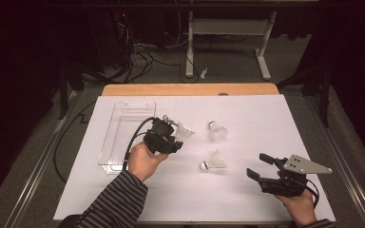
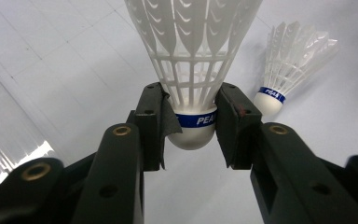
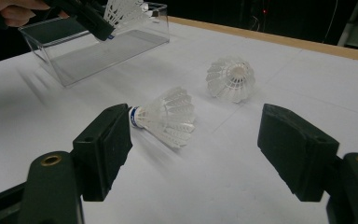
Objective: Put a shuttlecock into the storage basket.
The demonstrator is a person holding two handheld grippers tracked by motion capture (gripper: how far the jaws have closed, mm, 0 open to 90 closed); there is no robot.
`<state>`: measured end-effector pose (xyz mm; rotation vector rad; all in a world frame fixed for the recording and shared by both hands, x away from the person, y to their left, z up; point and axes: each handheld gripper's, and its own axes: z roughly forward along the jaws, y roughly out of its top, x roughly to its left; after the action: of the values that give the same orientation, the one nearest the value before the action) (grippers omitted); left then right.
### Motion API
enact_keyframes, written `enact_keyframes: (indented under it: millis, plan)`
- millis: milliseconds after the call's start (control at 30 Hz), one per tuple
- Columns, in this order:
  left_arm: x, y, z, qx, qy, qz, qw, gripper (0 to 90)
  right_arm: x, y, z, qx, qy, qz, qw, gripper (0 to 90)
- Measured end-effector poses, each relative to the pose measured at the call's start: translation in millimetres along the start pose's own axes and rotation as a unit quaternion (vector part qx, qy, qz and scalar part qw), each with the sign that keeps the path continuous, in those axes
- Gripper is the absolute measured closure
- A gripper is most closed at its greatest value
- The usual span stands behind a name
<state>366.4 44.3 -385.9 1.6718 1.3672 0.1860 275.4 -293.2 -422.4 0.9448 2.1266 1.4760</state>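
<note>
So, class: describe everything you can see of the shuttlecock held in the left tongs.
The held shuttlecock is white, with a netted, plastic-looking skirt, a rounded pale base and a blue band lettered "PEA". The left tongs are shut on the base from both sides, the skirt pointing away from them. It is lifted off the white sheet, beside the clear tray.

3 shuttlecocks [image 1: 217, 131], 1 clear bin [image 1: 123, 135], 2 tools [image 1: 264, 167].
</note>
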Motion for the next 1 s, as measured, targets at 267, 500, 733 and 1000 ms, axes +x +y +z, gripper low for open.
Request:
enact_keyframes:
  millis: [267,500,733,1000]
  plan:
    - [3.7,1.9,-6.2,-0.011,-0.002,-0.004,0.9999,65.1,0.0,0.1,0.1,0.0,0.0,0.001,1.0,26.4]
    - [8.9,4.2,-13.3,-0.024,-0.003,-0.01,0.9997,65.1,0.1,0.0,0.3,0.0,0.0,0.002,1.0,26.4]
    - [12.5,7.1,-19.3,-0.036,-0.003,-0.015,0.9992,65.1,0.0,0.0,0.5,0.001,0.0,0.002,1.0,26.4]
    - [18.4,10.6,-25.3,-0.047,-0.002,-0.021,0.9987,65.1,-0.2,0.0,0.5,0.001,0.0,0.003,1.0,26.4]
